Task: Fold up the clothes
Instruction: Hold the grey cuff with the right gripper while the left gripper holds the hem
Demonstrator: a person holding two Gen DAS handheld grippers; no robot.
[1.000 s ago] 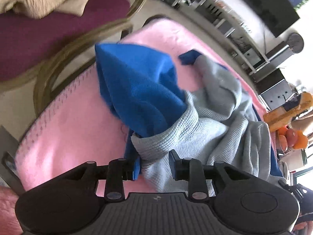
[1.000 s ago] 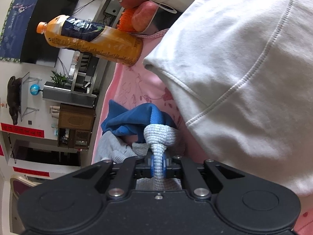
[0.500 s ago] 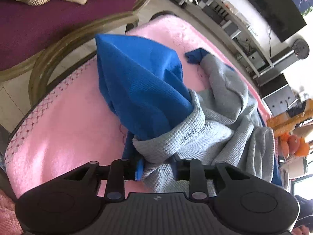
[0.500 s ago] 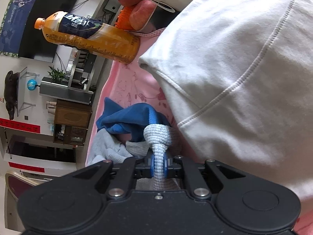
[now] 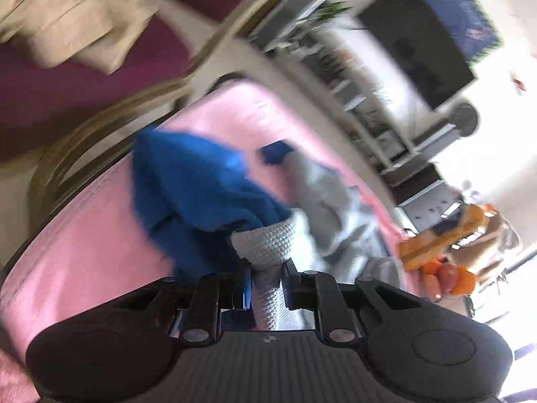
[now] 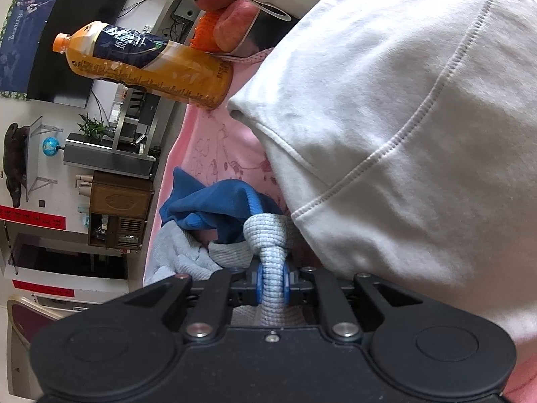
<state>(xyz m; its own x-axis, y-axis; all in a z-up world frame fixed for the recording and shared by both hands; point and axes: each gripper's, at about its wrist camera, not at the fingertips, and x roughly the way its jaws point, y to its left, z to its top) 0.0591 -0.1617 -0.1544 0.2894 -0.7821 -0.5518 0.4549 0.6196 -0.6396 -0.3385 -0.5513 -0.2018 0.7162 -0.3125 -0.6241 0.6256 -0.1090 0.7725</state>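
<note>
Folding barely begun: blue-and-grey knitted garment (image 5: 268, 235) crumpled on pink cloth (image 5: 84, 235); left gripper (image 5: 266, 280) closing on grey hem, right gripper (image 6: 272, 282) clamped on another grey edge.

Knit garment (image 5: 268, 245): two-tone, royal blue on one part, pale grey-blue ribbed knit on the other; the same pale ribbing with a brighter blue edge shows in the right wrist view (image 6: 268, 235). Desk (image 5: 84, 252) covering: plain soft pink, with a faint darker pink line-drawn pattern in the right wrist view (image 6: 218, 154). White garment (image 6: 402, 134): off-white, white topstitched seams. Bottle (image 6: 147, 67): orange liquid, orange cap, dark navy label with white lettering. Left claw (image 5: 266, 280): black body, blue pad. Right claw (image 6: 272, 280): black, blue pads. Chair seat (image 5: 67, 100): deep maroon; cushion (image 5: 77, 23) on it beige.
</note>
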